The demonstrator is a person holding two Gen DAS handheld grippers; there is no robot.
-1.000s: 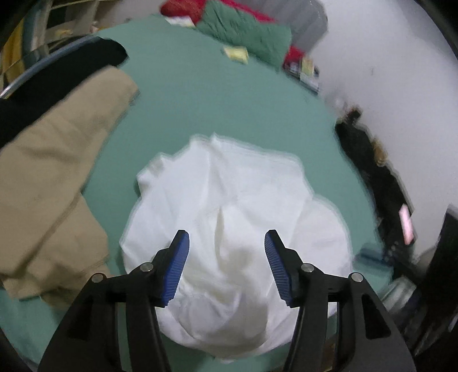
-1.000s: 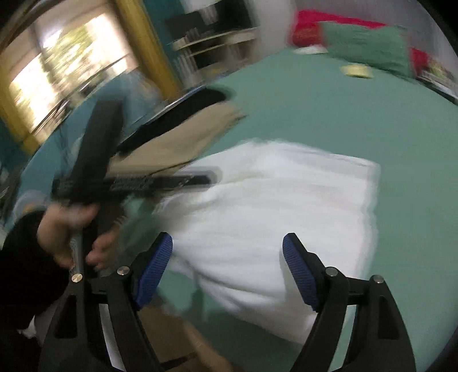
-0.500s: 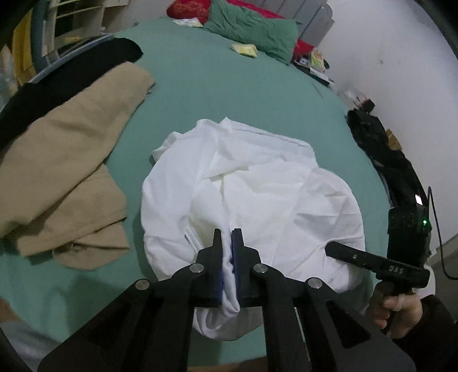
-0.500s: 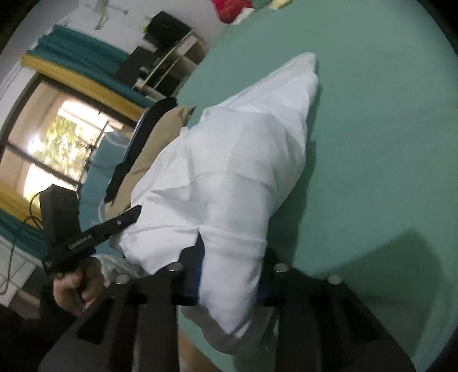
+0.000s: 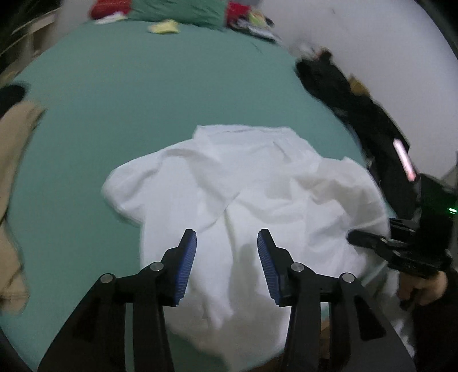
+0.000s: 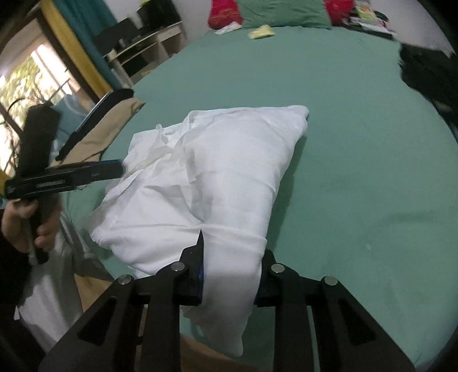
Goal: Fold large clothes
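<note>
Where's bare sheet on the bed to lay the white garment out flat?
Free: green sheet between the white garment and the pillows, and to its right up to the black clothes. Crowded: the tan garment side, and the near edge, where the right gripper grips the fabric.

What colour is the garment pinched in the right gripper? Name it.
Plain white garment, no pattern; clearest in the right wrist view.
</note>
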